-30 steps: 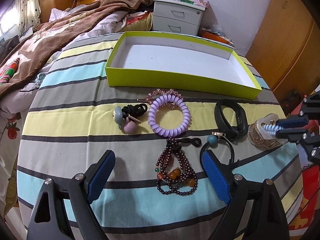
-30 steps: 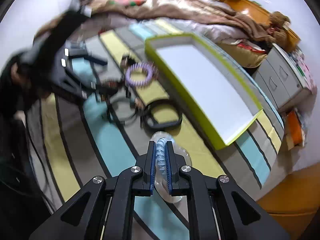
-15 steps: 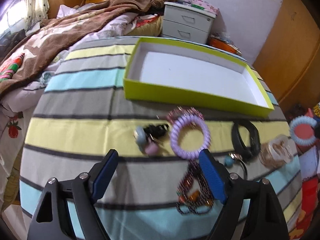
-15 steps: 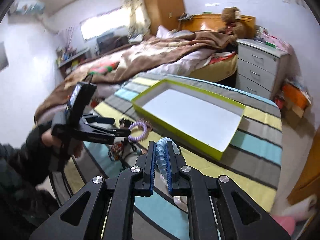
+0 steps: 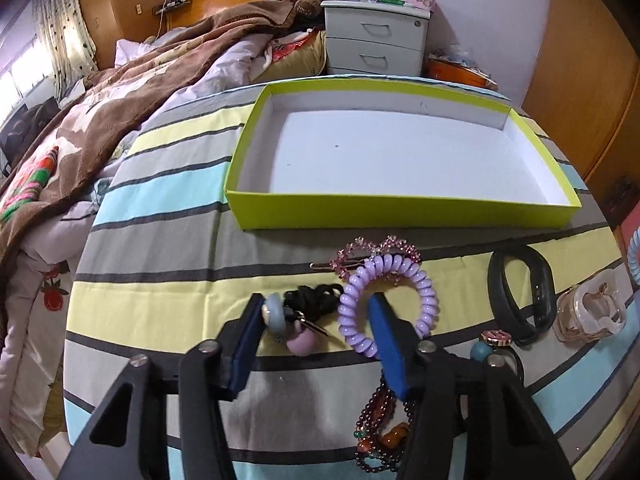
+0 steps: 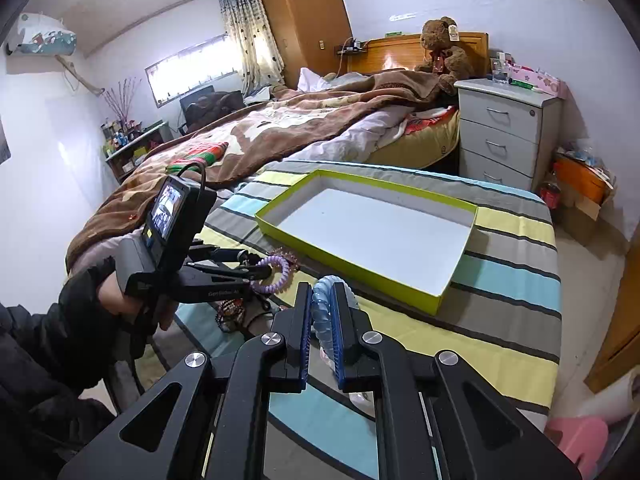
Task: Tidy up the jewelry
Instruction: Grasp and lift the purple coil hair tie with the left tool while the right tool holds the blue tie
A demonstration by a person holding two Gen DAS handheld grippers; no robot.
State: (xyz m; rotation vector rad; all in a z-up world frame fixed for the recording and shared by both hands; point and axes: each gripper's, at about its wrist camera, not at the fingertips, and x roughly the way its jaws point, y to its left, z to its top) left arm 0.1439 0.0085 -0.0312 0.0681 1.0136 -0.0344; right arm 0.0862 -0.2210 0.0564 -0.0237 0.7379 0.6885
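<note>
Holding a pale blue spiral coil hair tie [image 6: 325, 316] pinched between the two blue pads of my right gripper [image 6: 322, 328], I am carrying it in the air above the near edge of the striped bedspread [image 6: 516, 256]. The shallow lime-green cardboard box with a white floor [image 6: 460, 258] is lying ahead and a little to the right, with nothing in it.

My left gripper [image 5: 314, 344] is hanging wide open, low over the small cluster of black elastic hair ties with pale blue and pink round baubles [image 5: 298, 316]; its right finger [image 5: 386, 350] is crossing in front of the lilac spiral coil hair tie [image 5: 416, 292]. Just beyond that tie is lying a pink rhinestone hair clip [image 5: 376, 250]. To the right are sitting a black wristband [image 5: 524, 296] and a translucent beige claw clip [image 5: 592, 316], and near me a dark red beaded bracelet [image 5: 380, 432].

I judge that I am in the first carry: blue tie in hand, box not yet filled. Next I should be moving the right gripper forward over the box rim, lowering it and parting the pads. Meanwhile the left needs to settle around one piece only, since the black ties and the lilac coil are lying close together.
</note>
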